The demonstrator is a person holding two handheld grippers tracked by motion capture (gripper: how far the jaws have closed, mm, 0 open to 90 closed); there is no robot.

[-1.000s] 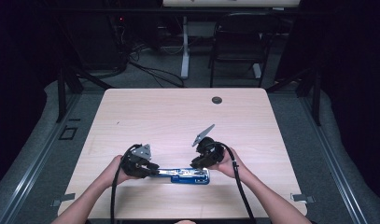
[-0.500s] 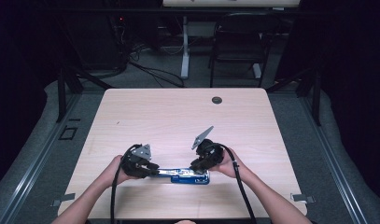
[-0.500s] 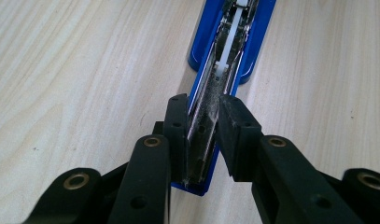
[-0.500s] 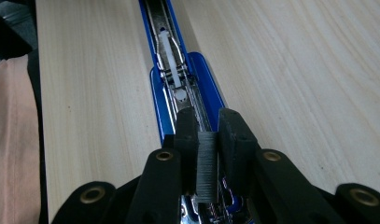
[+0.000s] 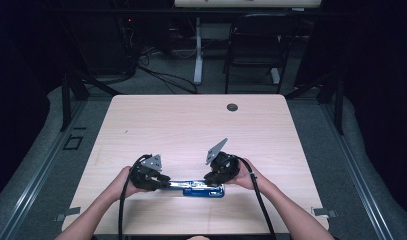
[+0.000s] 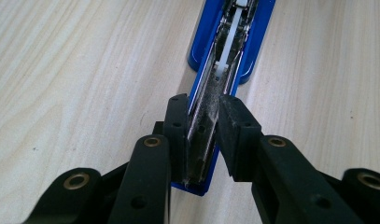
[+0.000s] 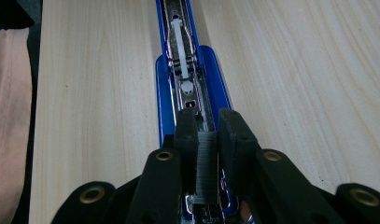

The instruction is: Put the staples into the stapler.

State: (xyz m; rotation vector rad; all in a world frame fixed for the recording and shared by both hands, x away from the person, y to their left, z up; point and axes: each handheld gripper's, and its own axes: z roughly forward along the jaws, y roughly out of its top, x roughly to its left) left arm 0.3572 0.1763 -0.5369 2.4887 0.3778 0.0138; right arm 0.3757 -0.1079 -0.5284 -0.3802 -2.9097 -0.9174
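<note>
High view: blue stapler (image 5: 198, 188) lies opened near the table's (image 5: 191, 125) front edge; left gripper view: left gripper (image 6: 201, 121) clamps its metal arm; right gripper view: right gripper (image 7: 207, 133) pinches a staple strip (image 7: 207, 163) over the magazine, seemingly not yet seated.

My bench: pale wood table (image 5: 166, 130), bare grain across far half. Small dark round grommet (image 5: 232, 107) near far edge, right of centre. Beyond far edge, dark folding chair (image 5: 255, 45) on grey floor, white post (image 5: 198, 52) just left of it, black cables (image 5: 156, 70) trailing farther left. Room around me dark.
</note>
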